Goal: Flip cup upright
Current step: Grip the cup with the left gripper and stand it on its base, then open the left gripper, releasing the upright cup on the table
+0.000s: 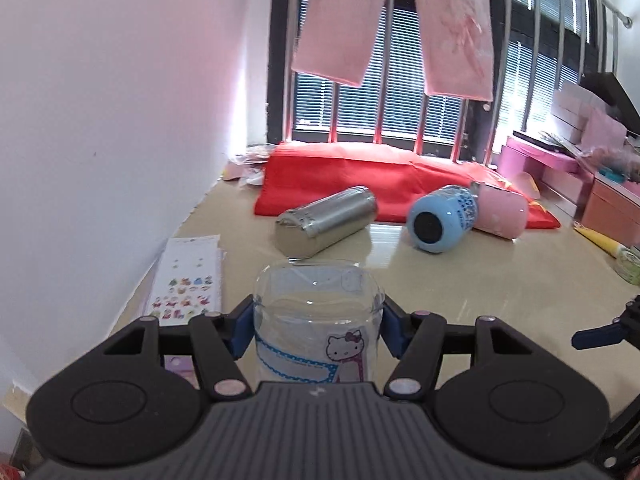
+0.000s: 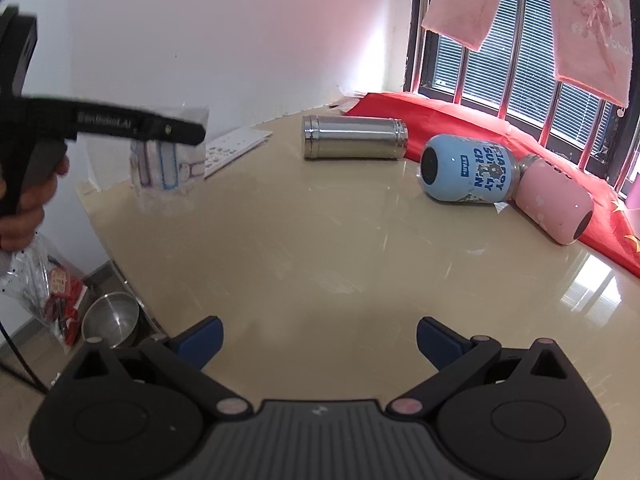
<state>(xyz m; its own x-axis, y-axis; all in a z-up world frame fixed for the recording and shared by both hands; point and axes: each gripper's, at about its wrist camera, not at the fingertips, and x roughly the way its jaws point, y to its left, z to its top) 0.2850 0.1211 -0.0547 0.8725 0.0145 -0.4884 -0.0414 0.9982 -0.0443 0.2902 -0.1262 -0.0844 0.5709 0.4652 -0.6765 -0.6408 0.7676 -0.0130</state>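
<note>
Between the left fingers point(image 1: 256, 326), squeezed tight: the clear cup point(image 1: 318, 320), standing straight near the left edge of the surface point(image 2: 320, 248). Right fingers point(image 2: 208, 338) spread wide, holding nothing. Farther off, lying down, not yet flipped: silver cup point(image 2: 354, 137), blue cup point(image 2: 468, 174), pink cup point(image 2: 554, 198).

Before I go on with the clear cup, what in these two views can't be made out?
- Clear cup base: left wrist view, hidden behind the left gripper body.
- Same cup: right wrist view, motion-blurred, crossed by the gripper finger.
- Pink cup: left view, partly behind blue cup.
</note>
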